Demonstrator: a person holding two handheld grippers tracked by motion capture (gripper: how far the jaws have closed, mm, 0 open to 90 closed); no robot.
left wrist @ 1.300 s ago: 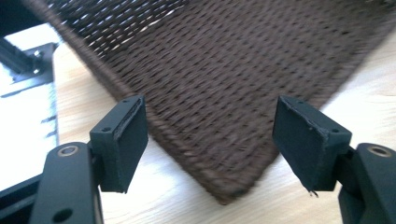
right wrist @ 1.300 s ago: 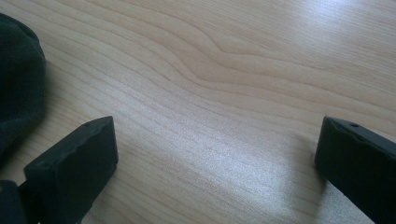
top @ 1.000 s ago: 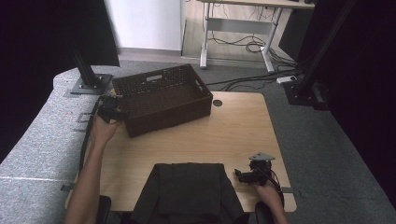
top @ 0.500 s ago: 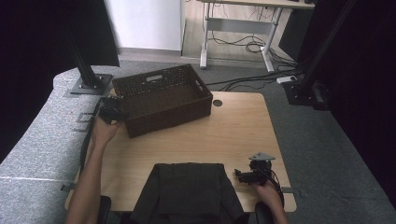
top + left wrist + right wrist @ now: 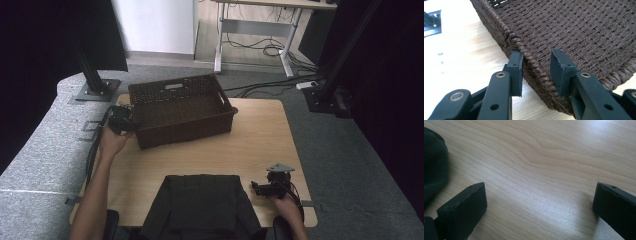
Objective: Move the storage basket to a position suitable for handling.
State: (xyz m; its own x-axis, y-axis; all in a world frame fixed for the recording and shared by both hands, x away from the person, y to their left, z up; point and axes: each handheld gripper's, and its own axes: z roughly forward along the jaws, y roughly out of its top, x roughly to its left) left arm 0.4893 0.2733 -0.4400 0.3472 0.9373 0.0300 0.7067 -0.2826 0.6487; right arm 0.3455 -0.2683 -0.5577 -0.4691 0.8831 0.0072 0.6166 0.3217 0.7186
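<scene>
A dark brown woven basket [image 5: 180,107] sits at the far left of a pale wooden bench [image 5: 260,145]. The left gripper [image 5: 536,67] straddles the basket's near rim, its jaws just closing — one pad touches the outer wall, the other stands slightly off inside. The right gripper [image 5: 539,202] rests spread and empty beside a folded black cloth [image 5: 200,202]. Such a shallow bite on springy weave could slip — tilting or dragging the basket.
</scene>
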